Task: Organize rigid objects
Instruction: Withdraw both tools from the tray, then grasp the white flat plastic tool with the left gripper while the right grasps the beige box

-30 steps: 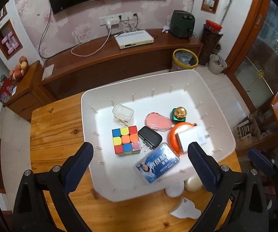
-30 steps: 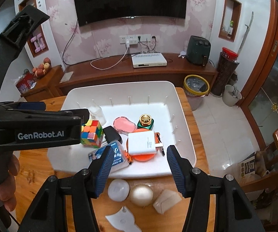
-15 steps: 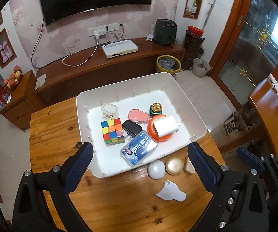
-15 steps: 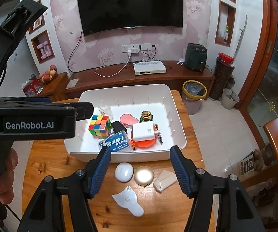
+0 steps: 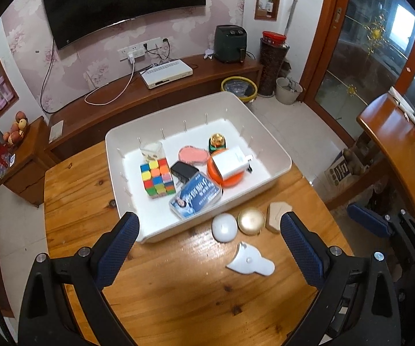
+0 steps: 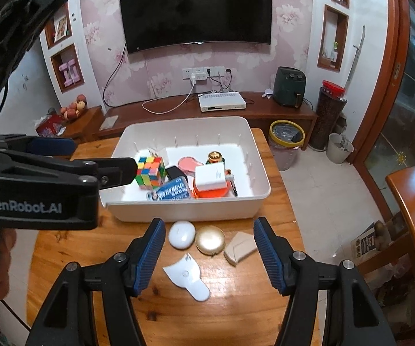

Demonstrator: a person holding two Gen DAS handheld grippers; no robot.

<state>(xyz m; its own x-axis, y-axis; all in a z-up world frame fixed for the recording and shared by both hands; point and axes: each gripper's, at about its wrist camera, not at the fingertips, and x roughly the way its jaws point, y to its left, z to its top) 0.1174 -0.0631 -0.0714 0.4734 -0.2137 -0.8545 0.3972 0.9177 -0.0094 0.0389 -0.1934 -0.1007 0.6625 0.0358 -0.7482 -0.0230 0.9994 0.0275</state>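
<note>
A white bin (image 5: 273, 147) (image 6: 253, 147) on the wooden table holds a colour cube (image 5: 158, 180) (image 6: 150, 172), a blue card box (image 5: 195, 199), a black adapter (image 5: 184, 170), a pink case (image 5: 193, 154), a white charger (image 5: 230, 162) on an orange disc, and a gold-capped jar (image 5: 218, 140). In front of it lie a white oval (image 6: 181, 234), a gold round compact (image 6: 210, 241), a beige wedge (image 6: 240, 247) and a flat white piece (image 6: 186, 277). My left gripper (image 5: 209, 248) and right gripper (image 6: 209, 255) are open and empty, above these loose items.
A TV cabinet (image 5: 161, 92) with a white set-top box stands behind the table. A yellow-rimmed bin (image 6: 286, 137) sits on the floor at right. Another wooden table (image 5: 403, 144) is at the far right. The left gripper's body (image 6: 49, 184) fills the right view's left side.
Both grippers have pulled back and up from the bin. The loose items on the table in front of it have come into fuller view.
</note>
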